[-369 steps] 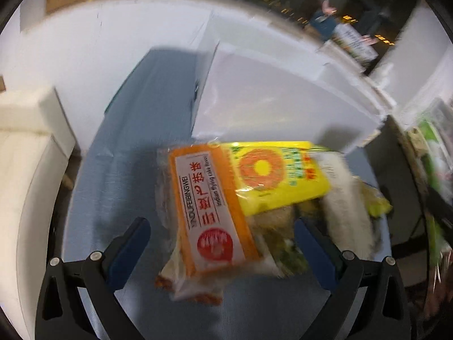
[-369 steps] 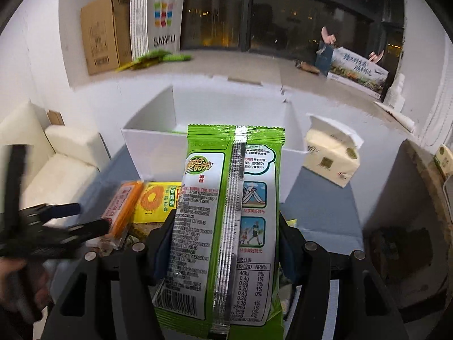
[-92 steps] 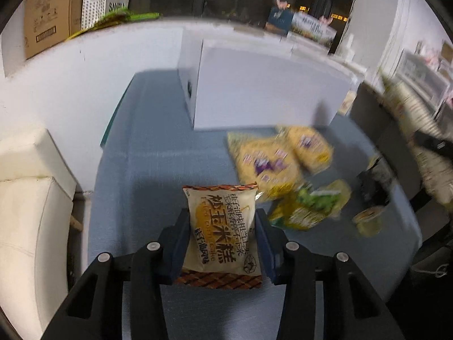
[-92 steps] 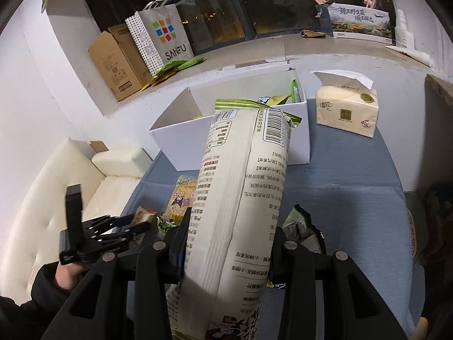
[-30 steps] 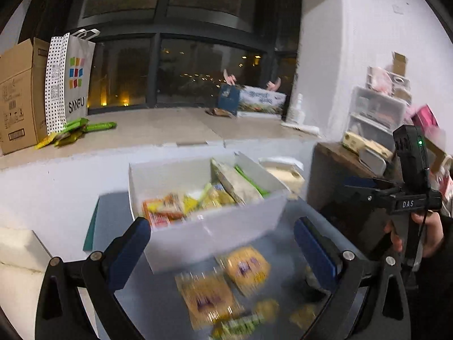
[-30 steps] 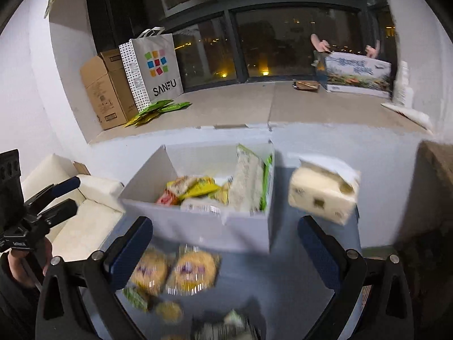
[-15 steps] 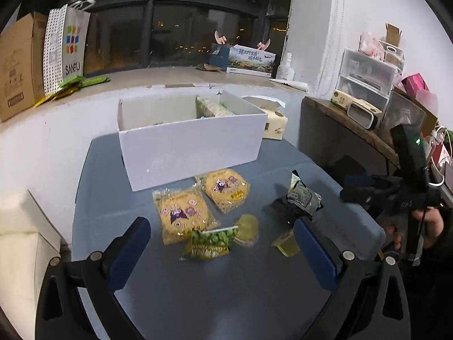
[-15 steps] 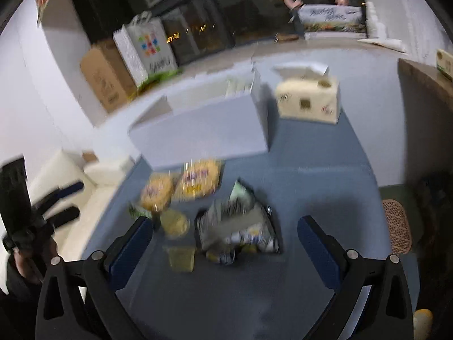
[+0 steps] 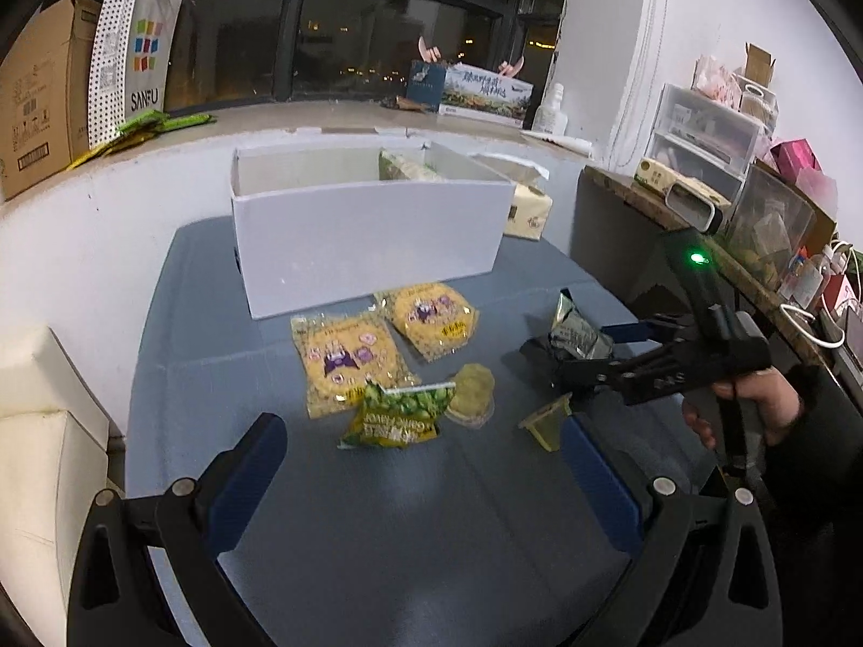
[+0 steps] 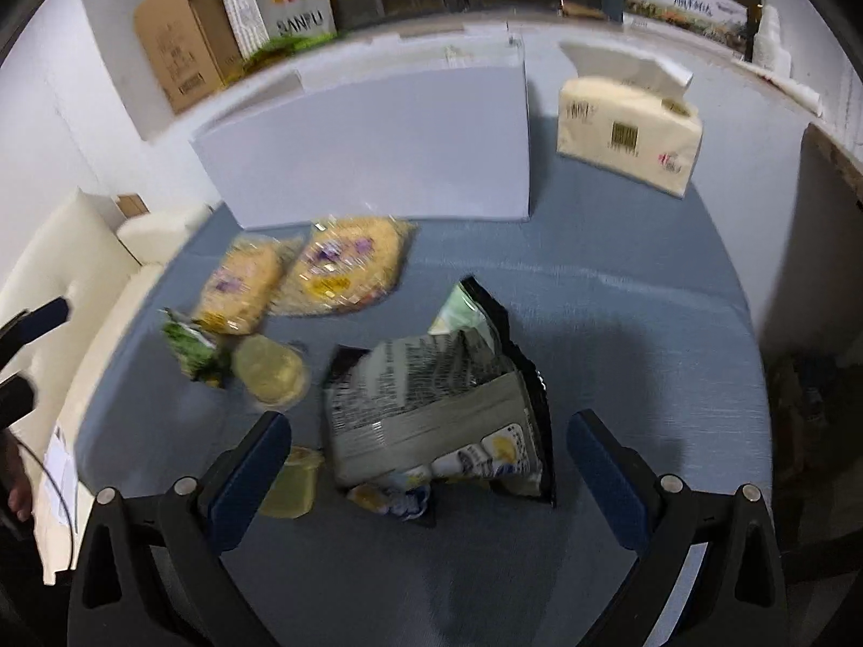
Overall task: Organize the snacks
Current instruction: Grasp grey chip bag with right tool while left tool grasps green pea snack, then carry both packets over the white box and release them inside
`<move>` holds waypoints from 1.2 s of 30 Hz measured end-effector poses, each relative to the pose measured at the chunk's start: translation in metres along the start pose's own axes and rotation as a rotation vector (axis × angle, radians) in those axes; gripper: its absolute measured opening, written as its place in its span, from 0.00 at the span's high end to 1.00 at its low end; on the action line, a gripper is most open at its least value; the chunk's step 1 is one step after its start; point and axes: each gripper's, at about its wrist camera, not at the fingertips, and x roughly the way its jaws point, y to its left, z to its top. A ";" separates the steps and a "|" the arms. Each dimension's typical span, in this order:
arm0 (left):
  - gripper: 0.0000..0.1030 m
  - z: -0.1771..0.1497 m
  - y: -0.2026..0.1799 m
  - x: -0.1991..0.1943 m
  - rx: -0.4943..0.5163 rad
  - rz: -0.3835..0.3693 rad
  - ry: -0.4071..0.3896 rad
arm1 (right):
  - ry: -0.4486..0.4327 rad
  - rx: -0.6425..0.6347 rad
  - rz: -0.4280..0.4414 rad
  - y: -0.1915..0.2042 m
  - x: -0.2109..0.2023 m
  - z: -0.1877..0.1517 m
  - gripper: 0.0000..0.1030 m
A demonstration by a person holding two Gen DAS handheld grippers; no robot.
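A white box stands at the back of the blue table and holds packed snacks. In front of it lie two yellow packets, a green pea bag, two small jelly cups and a black-and-silver bag. My left gripper is open and empty, just short of the green bag. My right gripper is open, with the black-and-silver bag lying between its fingers. I cannot tell whether they touch it. It also shows in the left wrist view.
A tissue pack stands right of the box. A white sofa is left of the table. A cardboard box and a paper bag stand on the window ledge. A shelf with storage drawers is to the right.
Both grippers have come down closer to the loose snacks. My right gripper has moved in around the black-and-silver bag. Both dropped their earlier snacks and are empty.
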 end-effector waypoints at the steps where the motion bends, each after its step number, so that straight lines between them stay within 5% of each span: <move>1: 0.00 -0.001 -0.001 0.003 0.004 -0.002 0.010 | 0.020 0.000 -0.003 -0.001 0.007 0.001 0.00; 3: 0.00 -0.003 -0.003 0.010 0.010 0.006 0.034 | 0.041 -0.002 0.006 -0.003 0.018 0.001 0.00; 7: 0.00 -0.007 -0.004 0.019 0.009 0.012 0.068 | 0.025 -0.017 0.048 -0.005 0.021 0.000 0.29; 15: 0.00 -0.005 0.018 0.047 -0.072 -0.032 0.126 | -0.064 0.005 0.128 -0.005 -0.020 -0.004 0.32; 22: 0.02 0.000 0.025 0.094 -0.014 0.015 0.183 | -0.151 0.025 0.152 -0.005 -0.069 -0.010 0.31; 24: 0.20 0.001 0.026 0.104 -0.006 0.006 0.195 | -0.156 0.025 0.155 -0.005 -0.076 -0.013 0.31; 25: 0.44 0.001 0.026 0.108 -0.004 0.000 0.200 | -0.159 0.026 0.150 -0.004 -0.078 -0.014 0.31; 36: 0.51 0.014 0.033 0.060 -0.098 -0.068 0.045 | -0.152 0.050 0.140 -0.009 -0.070 -0.018 0.31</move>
